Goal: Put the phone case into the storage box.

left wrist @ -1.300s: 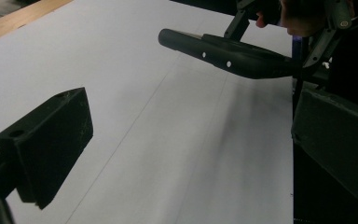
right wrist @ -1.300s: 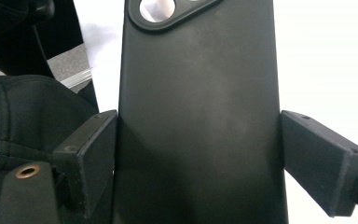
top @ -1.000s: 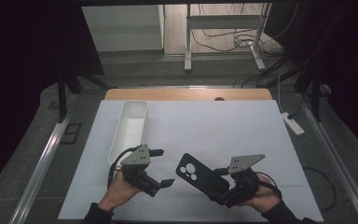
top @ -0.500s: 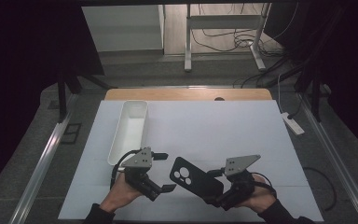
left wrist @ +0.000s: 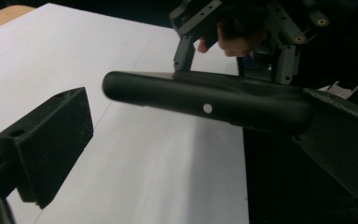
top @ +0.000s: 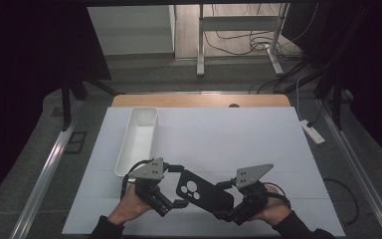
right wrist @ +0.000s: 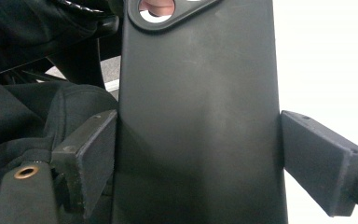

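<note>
High view is showing a person seated at a white table (top: 258, 144), holding a two-jaw gripper in each hand near the table's close edge. Between the grippers, a black phone case (top: 204, 191) is being held up off the surface, its camera cut-out end pointing toward the left gripper (top: 174, 201).

The right gripper (top: 224, 211) is clamping the case across its width — in the right gripper view, both black pads are pressing flat against the long side edges of the case (right wrist: 198, 116). The left gripper's jaws are standing apart: in the left gripper view, one pad (left wrist: 56, 140) is sitting clear of the case (left wrist: 205, 100), with the white table showing in the gap, while the other jaw is meeting the case's far end. Whether it is pressing there is hard to tell.

A white, narrow tray (top: 138, 139) is lying farther back on the left, well apart from the hands.

The case looks light, thin and rubbery — likely to flex if squeezed across its hollow middle. Its matte surface should grip well. Taking hold at the stiffer side rims seems safest.
</note>
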Action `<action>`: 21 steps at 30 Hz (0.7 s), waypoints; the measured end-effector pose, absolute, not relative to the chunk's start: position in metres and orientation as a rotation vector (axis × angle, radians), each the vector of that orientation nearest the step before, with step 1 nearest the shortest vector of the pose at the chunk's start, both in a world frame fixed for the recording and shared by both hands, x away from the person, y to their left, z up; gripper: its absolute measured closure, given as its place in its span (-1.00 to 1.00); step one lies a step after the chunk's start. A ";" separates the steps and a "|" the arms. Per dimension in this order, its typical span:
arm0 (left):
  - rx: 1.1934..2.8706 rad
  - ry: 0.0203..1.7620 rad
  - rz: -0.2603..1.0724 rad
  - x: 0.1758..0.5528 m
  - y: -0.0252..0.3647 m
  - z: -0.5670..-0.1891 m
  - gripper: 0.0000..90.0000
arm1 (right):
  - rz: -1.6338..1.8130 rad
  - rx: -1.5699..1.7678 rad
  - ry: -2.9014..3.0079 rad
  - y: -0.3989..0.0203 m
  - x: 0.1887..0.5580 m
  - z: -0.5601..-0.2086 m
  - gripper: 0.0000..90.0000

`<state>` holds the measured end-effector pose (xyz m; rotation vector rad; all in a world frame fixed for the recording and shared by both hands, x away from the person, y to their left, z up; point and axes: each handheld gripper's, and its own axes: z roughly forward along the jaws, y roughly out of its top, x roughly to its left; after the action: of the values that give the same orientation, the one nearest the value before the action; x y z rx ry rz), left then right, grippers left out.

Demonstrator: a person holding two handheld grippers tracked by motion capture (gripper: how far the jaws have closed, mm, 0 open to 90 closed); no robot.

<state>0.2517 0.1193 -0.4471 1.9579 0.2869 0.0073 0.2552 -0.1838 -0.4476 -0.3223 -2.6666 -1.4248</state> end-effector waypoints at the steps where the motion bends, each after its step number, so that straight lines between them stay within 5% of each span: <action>1: 1.956 0.281 0.001 0.252 0.119 -0.447 -1.00 | -1.425 -0.317 -2.664 -0.183 0.255 -0.448 -0.66; 21: 1.921 0.199 -0.085 0.252 0.117 -0.446 -0.82 | -1.433 -0.225 -2.659 -0.179 0.254 -0.447 -0.67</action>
<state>0.2525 0.1166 -0.4462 1.9214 0.1993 -0.0851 0.2539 -0.1791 -0.4472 -0.2249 -2.6593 -1.4326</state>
